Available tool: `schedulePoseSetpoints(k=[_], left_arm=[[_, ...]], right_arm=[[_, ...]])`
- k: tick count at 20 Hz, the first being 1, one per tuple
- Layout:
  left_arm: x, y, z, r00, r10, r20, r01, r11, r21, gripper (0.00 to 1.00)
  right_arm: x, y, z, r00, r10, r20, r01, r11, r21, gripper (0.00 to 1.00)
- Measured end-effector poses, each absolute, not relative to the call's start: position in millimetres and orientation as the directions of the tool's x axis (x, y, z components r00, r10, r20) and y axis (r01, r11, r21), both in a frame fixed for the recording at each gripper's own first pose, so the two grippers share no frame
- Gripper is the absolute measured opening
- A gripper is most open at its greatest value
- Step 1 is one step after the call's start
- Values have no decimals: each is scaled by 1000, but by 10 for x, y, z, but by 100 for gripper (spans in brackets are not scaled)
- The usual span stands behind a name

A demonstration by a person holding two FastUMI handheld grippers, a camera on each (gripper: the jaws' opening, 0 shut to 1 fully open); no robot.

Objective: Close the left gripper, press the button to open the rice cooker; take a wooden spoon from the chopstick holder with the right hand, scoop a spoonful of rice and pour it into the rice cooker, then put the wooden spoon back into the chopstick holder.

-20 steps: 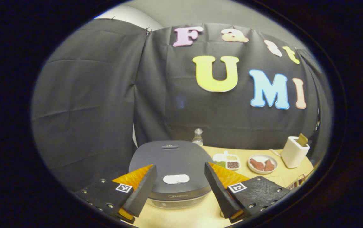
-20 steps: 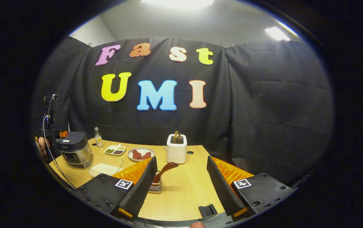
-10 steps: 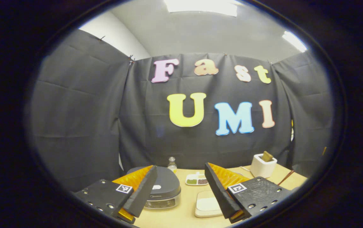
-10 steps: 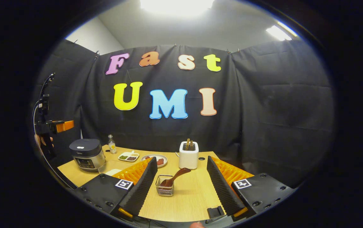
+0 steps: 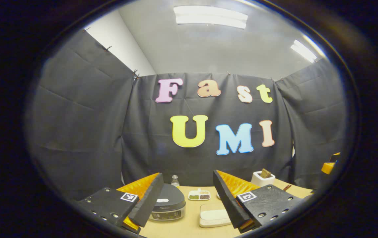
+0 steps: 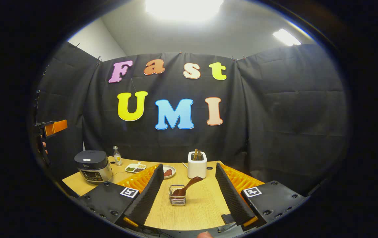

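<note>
The cooker (image 5: 168,204), lid down on the desk (image 5: 192,228), now sits farther off, low between the left gripper (image 5: 189,201)'s spread jaws. The right gripper (image 6: 189,195), jaws also apart, faces the spoon (image 6: 189,185), well away.

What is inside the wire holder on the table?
A wooden spoon leans in the wire holder, handle pointing up and to the right in the right gripper view. Its bowl end is down behind the wires, so what else is inside cannot be told.
</note>
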State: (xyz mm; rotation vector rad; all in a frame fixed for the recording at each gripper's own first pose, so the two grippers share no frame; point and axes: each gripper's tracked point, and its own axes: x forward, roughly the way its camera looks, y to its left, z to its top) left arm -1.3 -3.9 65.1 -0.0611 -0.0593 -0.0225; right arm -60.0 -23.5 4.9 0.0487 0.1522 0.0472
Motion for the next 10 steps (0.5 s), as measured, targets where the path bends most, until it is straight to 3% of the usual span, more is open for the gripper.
schedulePoseSetpoints(k=[10], left_arm=[[-208, 235, 641, 998, 16, 64, -12, 998, -65, 93]], right_arm=[[-743, -81, 135, 989, 57, -134, -48, 997, 68, 94]])
